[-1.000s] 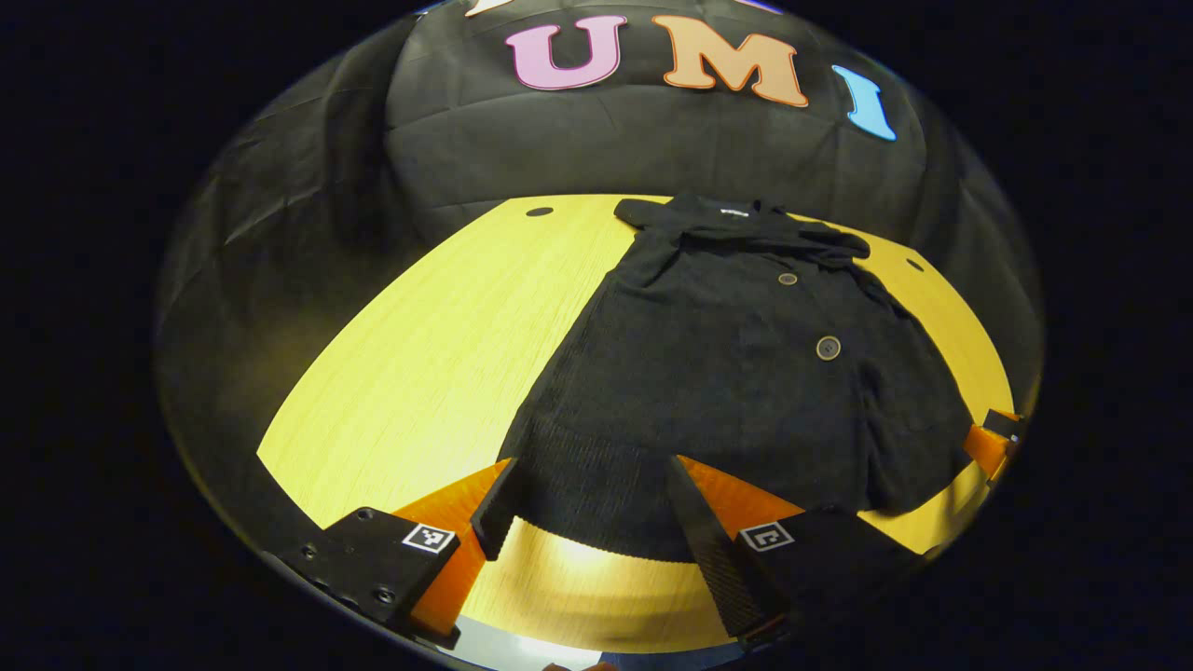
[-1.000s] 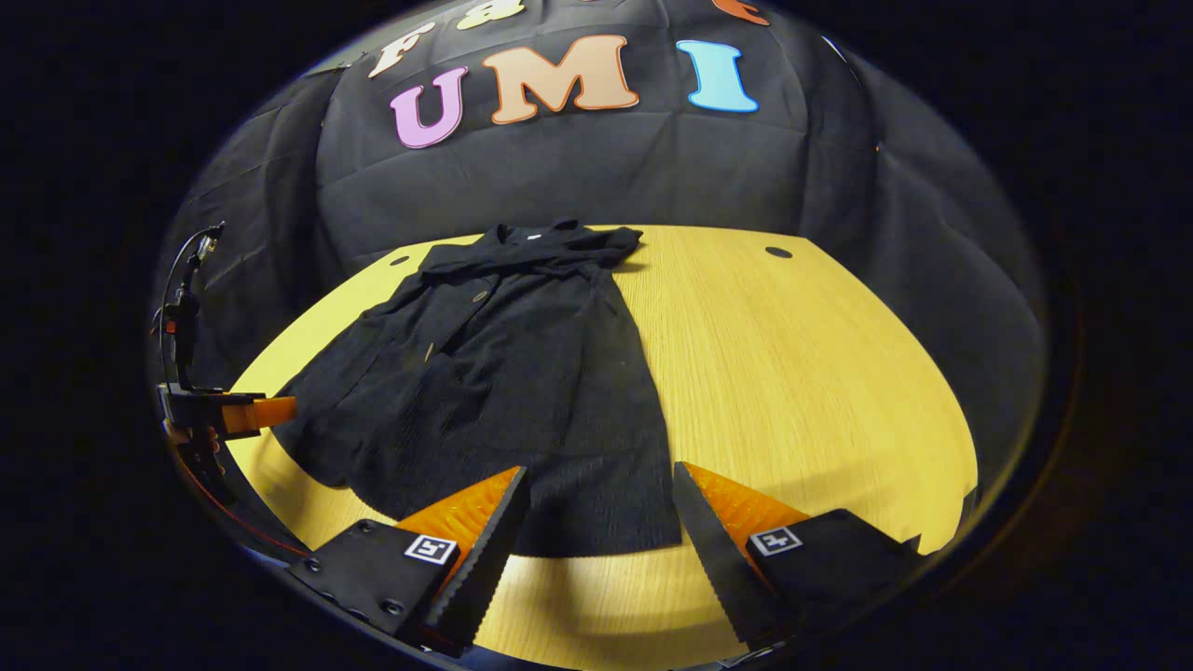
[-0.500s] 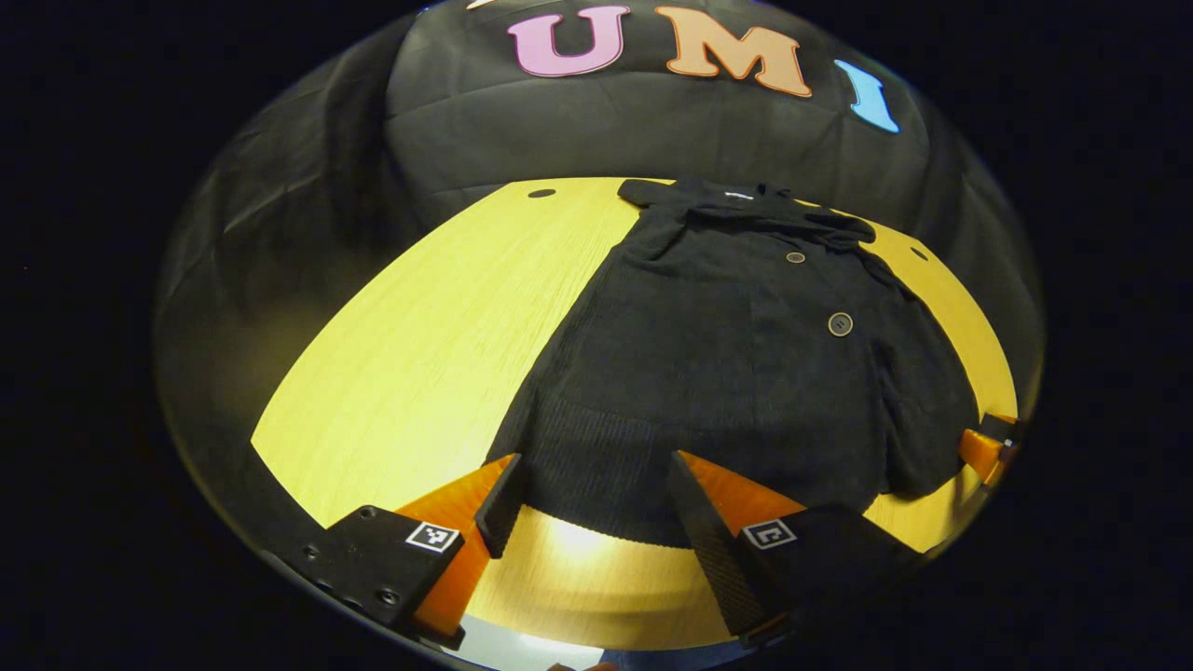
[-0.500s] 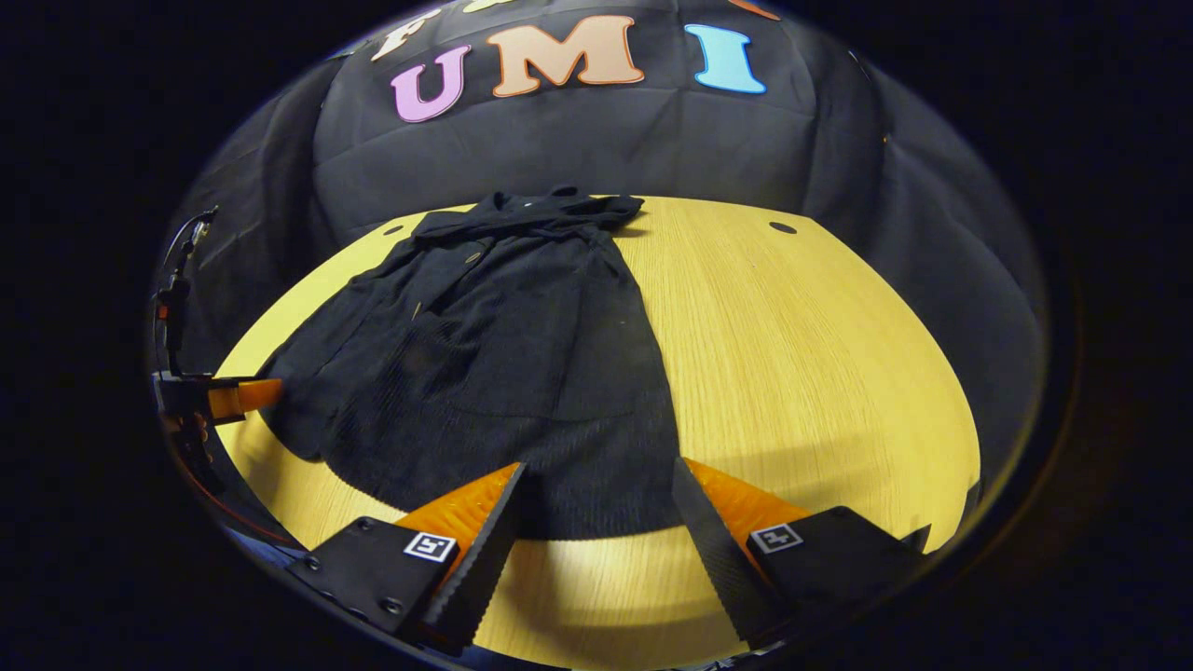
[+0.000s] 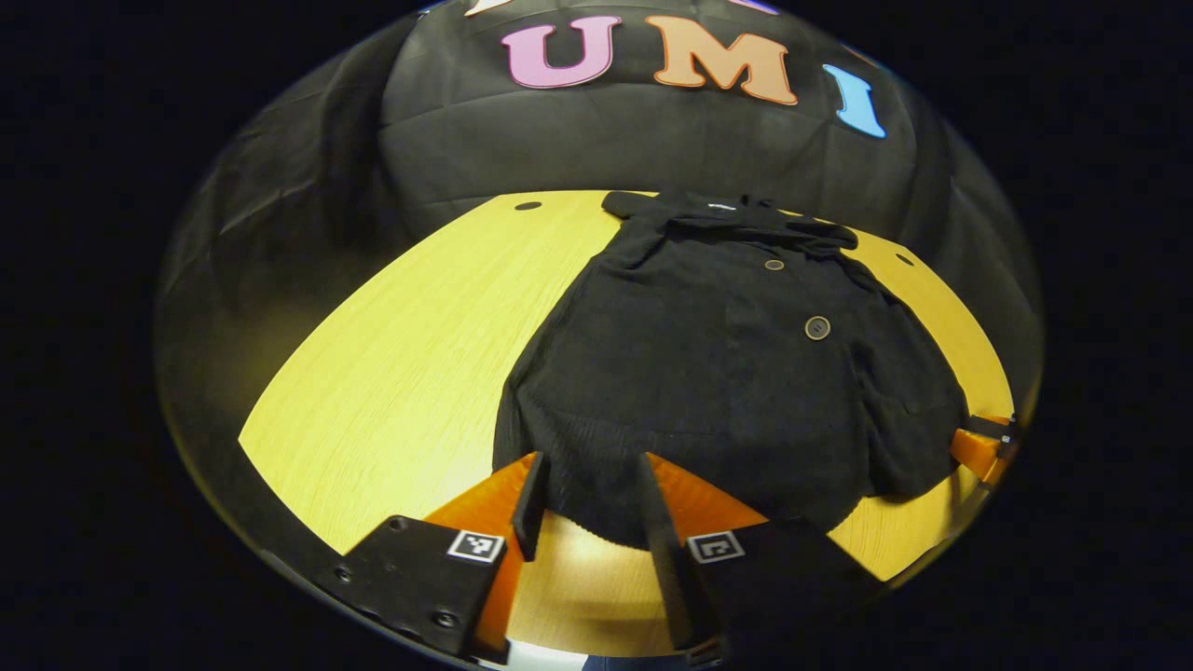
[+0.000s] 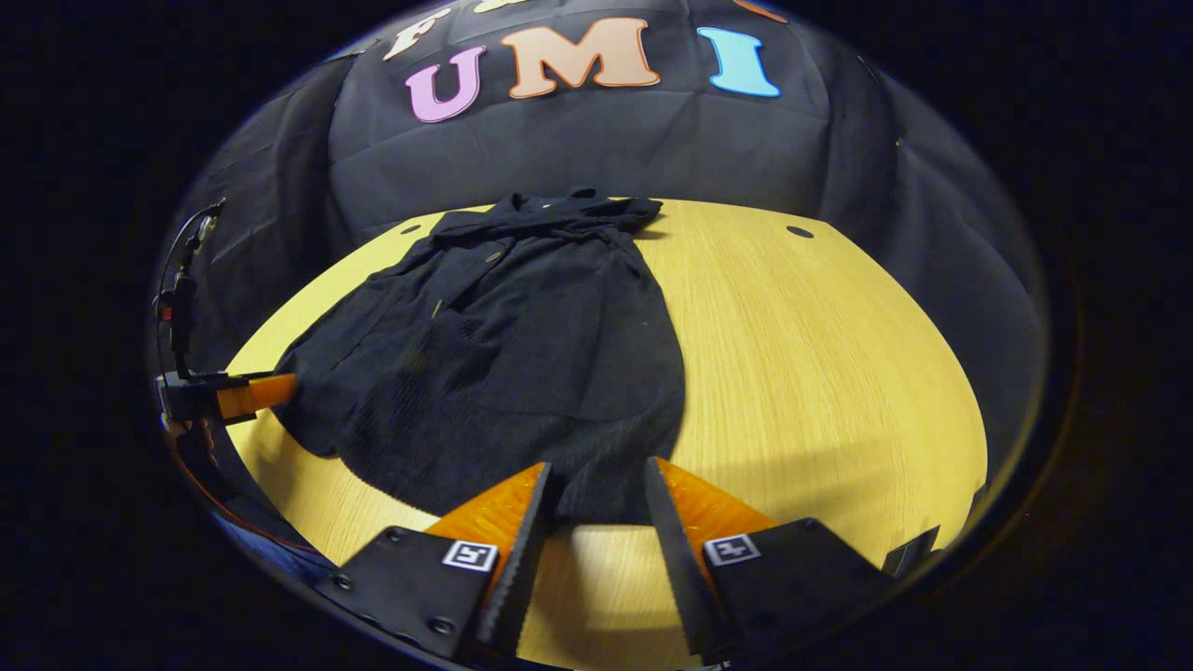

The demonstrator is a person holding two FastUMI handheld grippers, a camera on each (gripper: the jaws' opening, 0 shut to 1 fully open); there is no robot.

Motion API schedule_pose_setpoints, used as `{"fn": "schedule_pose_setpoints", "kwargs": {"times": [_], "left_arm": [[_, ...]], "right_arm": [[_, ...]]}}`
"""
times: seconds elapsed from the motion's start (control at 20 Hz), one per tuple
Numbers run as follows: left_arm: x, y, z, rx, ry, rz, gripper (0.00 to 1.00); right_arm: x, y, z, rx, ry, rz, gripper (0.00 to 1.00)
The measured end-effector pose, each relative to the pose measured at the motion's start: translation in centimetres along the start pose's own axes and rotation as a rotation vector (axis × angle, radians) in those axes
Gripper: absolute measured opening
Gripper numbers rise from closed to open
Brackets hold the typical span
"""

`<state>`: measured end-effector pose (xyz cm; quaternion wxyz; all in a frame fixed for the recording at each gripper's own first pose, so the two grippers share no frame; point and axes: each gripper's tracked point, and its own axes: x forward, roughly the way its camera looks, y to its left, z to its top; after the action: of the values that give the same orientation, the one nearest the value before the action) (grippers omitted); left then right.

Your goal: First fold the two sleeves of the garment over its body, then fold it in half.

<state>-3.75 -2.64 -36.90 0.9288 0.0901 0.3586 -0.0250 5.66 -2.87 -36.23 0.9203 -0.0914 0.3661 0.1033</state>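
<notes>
The black garment [image 5: 727, 373] lies flat on the bench [image 5: 410, 354]. At six o'clock, the left tool [image 5: 587, 485] and right tool [image 6: 596, 489] straddle its hem, fingers spread, not pinching.

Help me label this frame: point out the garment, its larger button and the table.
garment [image 5: 708, 373]: left gripper view, mid body panel.
larger button [image 5: 817, 328]: left gripper view, button's centre.
table [image 6: 820, 373]: right gripper view, bare wood right of the cloth.
</notes>
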Motion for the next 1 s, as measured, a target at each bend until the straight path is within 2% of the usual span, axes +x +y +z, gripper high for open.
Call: {"fn": "schedule_pose_setpoints", "kwargs": {"times": [0.05,0.1,0.15,0.2,0.25,0.3,0.35,0.4,0.6,0.65,0.75,1.0], "left_arm": [[0.0,-0.3,-0.1,0.009,0.004,-0.012,0.43],[0.0,-0.6,-0.1,0.014,0.006,-0.020,0.36],[0.0,-0.9,-0.1,0.015,0.005,-0.025,0.24],[0.1,-1.0,-0.1,0.016,-0.001,-0.017,0.14],[0.0,-1.1,0.0,0.023,-0.004,-0.011,0.03],[0.1,-1.2,0.0,0.035,-0.005,-0.010,0.01],[0.1,-1.2,0.0,0.045,-0.004,-0.015,0.00],[0.1,-1.1,0.1,0.045,-0.004,-0.024,0.00],[0.0,-1.0,0.1,-0.019,0.032,-0.067,0.00],[0.1,-1.0,0.2,-0.033,0.042,-0.076,0.00],[-0.1,-0.7,0.5,-0.062,0.052,-0.089,0.00],[-0.8,-0.9,4.2,-0.112,-0.001,-0.127,0.00]], "right_arm": [[0.0,0.3,0.0,0.002,-0.003,0.008,0.48],[0.0,0.8,0.0,0.005,-0.003,0.014,0.47],[0.1,1.0,0.1,0.007,-0.004,0.021,0.33],[0.0,1.2,0.0,0.012,0.000,0.023,0.29],[0.1,1.4,0.1,0.013,0.003,0.031,0.18],[0.2,1.6,0.0,0.021,0.009,0.024,0.18],[0.0,1.6,0.0,0.021,0.013,0.022,0.10],[0.0,1.6,0.1,0.015,0.018,0.017,0.10],[-0.4,1.9,0.3,0.029,0.028,0.000,0.05],[-0.6,1.9,0.6,0.041,0.027,0.002,0.01],[-1.0,2.1,1.5,0.059,0.014,0.004,0.05],[-2.0,2.8,5.1,0.062,-0.056,0.020,0.05]]}}
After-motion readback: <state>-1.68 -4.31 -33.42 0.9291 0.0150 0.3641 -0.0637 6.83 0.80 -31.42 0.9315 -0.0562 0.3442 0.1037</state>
